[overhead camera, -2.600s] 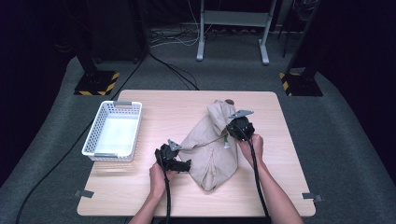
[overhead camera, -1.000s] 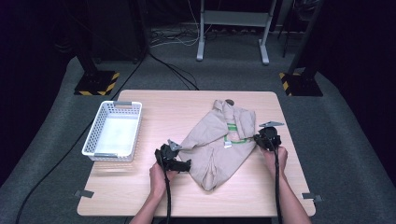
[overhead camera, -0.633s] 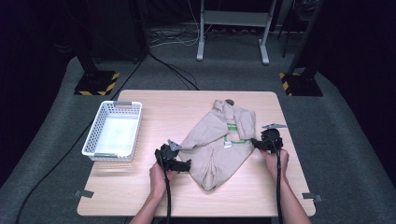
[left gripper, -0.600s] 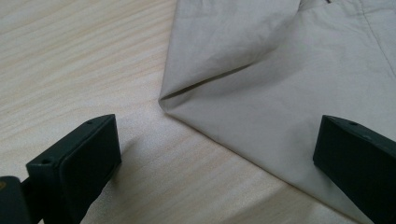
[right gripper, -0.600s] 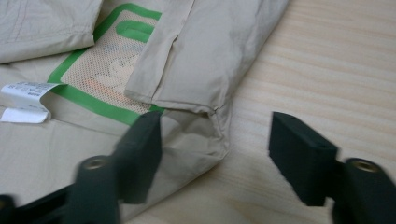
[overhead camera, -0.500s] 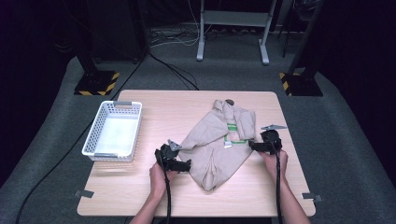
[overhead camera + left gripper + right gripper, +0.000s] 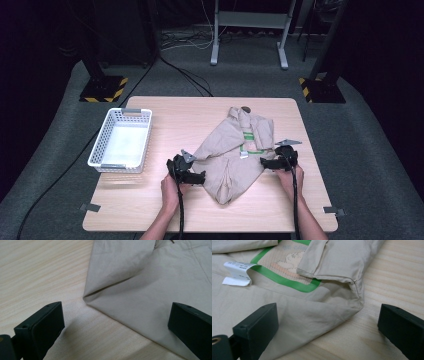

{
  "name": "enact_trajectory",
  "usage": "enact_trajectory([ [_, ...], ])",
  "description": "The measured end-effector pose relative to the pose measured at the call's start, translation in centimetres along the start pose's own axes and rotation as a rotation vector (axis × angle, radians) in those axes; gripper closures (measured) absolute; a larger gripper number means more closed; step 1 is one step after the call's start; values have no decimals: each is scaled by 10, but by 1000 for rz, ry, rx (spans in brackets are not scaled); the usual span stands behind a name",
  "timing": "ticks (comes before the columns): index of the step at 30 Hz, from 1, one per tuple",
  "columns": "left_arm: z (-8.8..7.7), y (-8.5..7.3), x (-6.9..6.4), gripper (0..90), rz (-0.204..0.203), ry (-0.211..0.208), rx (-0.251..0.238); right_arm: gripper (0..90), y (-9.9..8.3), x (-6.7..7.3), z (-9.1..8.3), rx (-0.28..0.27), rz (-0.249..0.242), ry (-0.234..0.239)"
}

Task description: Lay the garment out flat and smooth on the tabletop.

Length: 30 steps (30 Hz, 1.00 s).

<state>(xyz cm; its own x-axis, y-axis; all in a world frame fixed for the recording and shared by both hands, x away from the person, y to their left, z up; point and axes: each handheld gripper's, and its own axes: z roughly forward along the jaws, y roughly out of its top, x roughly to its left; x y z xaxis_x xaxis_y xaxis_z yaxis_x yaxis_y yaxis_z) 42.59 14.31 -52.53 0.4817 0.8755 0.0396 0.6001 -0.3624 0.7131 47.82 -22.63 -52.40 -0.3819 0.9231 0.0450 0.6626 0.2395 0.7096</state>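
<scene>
Basket (image 7: 121,140): white plastic lattice, rectangular, near tabletop's left edge.
My left gripper (image 7: 199,176): jaws apart, at garment's left fold.
Garment (image 7: 233,155): beige woven cloth, crumpled, long axis from far edge toward near edge, mid-table; green-edged mesh patch (image 7: 289,262).
My right gripper (image 7: 266,162): jaws just spread wide, gripping nothing.

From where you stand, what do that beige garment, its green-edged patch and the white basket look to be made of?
Garment: thin woven cloth, matte, judging by soft creases and stitched hems. Green-edged patch: mesh fabric, with tiny holes visible. Basket: probably plastic, glossy white lattice walls. Table: wood-grain surface, perhaps laminate.
</scene>
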Motion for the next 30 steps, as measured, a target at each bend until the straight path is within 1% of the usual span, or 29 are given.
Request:
enact_trajectory([
  [2,-1,1,0,4,5,1,-6,27,-1,1,0,-6,-6,1],
  [6,-4,3,1,4,8,-8,-19,19,-1,4,2,-4,-36,-17],
  [7,-5,3,1,4,6,-11,-23,17,-1,4,2,-5,-41,-15],
  [9,-7,4,2,4,13,-13,-31,7,-2,5,3,-8,-41,-16],
  [10,-8,5,2,3,11,-20,-41,5,-2,5,3,-11,-41,-18],
  [12,-10,7,2,3,12,-18,-50,1,-3,6,3,-13,-40,-19],
  [17,-10,13,-1,3,24,-20,-58,0,-3,7,3,-13,-42,-17],
  [22,-5,22,-5,3,36,-19,-70,0,-3,7,3,-14,-55,-9],
  [24,-1,26,-6,3,44,-22,-61,0,-3,8,2,-14,-56,-9],
  [25,1,28,-6,3,36,-28,-63,0,-3,8,2,-14,-55,-8],
  [26,1,28,-6,3,36,-28,-63,0,-3,8,2,-14,-55,-8],
  [27,5,33,-8,3,41,-28,-60,0,-3,8,3,-14,-55,-8],
  [30,9,39,-9,3,41,-37,-55,0,-3,8,2,-13,-55,-8],
])
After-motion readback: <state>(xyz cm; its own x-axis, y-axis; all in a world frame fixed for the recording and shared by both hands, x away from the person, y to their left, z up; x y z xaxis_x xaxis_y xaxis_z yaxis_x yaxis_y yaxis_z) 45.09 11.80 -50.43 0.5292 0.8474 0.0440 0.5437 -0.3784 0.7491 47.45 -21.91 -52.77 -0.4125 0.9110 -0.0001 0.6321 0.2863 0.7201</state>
